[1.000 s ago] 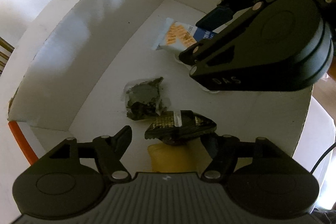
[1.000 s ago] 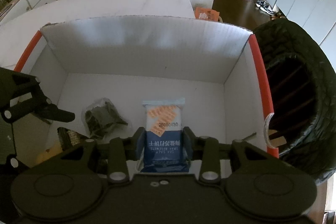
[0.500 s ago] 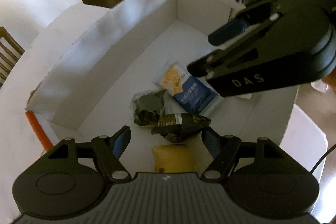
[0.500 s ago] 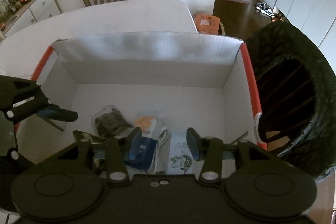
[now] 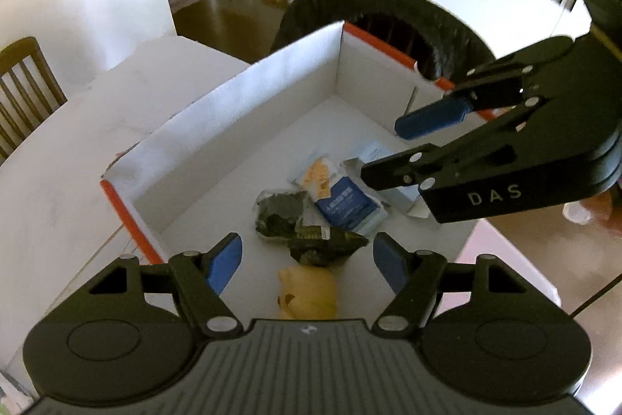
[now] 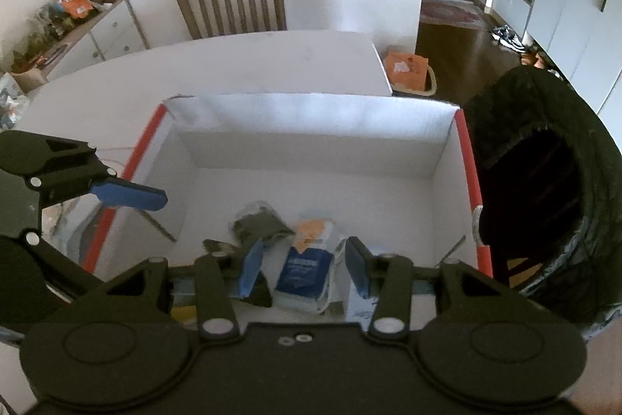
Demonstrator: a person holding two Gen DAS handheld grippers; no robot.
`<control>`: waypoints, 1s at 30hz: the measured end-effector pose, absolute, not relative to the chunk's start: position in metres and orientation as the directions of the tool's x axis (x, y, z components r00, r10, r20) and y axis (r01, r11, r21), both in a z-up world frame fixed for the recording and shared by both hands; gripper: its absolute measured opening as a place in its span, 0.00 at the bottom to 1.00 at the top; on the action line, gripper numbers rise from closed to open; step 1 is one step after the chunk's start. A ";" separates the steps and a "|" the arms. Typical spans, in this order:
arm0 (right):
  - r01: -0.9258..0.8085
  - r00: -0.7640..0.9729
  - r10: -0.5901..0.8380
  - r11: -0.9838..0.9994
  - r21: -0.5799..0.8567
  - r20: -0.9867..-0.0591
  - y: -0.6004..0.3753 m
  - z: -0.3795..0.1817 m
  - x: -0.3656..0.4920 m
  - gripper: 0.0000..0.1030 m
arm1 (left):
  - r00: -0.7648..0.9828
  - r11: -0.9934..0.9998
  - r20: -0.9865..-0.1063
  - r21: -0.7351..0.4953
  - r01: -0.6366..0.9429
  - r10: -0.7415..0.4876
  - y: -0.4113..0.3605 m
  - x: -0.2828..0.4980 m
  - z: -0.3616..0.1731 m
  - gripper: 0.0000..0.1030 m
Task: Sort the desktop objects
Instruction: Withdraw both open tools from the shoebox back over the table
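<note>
Left wrist view — both grippers' fingers (image 5: 223,261) apart, empty, over white cardboard box (image 5: 248,111) w/ crinkly packets (image 5: 344,201).

white box (image 5: 248,127) with orange edges, blue-and-white packet (image 5: 342,203), yellow pouch (image 5: 309,292)

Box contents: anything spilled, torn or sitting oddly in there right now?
Nothing spilled. The items lie in a loose heap at the near end of the box: the blue packet leans askew over a white carton, and the dark wrapper overlaps the clear bag. Both grippers are above, empty.
</note>
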State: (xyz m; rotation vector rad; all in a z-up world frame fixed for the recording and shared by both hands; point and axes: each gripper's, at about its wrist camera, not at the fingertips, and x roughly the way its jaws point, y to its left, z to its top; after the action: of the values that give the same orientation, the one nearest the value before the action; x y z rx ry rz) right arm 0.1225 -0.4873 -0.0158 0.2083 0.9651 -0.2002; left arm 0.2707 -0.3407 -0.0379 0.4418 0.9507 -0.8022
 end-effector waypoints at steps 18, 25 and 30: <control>0.274 0.611 -0.098 0.957 0.094 -0.785 -0.438 0.009 0.106 0.63 | 0.386 0.639 -0.758 -0.053 0.767 -0.526 -0.273 0.225 0.000 0.78; 0.250 0.654 -0.085 0.962 0.109 -0.751 -0.400 0.018 0.100 0.72 | 0.417 0.658 -0.721 -0.071 0.750 -0.553 -0.230 0.206 0.004 0.84; 0.228 0.672 -0.068 0.966 0.119 -0.738 -0.370 0.018 0.101 0.75 | 0.440 0.672 -0.703 -0.073 0.737 -0.559 -0.197 0.193 0.000 0.97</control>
State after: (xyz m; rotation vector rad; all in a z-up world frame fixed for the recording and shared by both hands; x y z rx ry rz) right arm 0.1009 -0.3698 0.0178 0.2089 0.8190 -0.1680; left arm 0.1932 -0.1971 0.0002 0.2604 0.7661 -0.8161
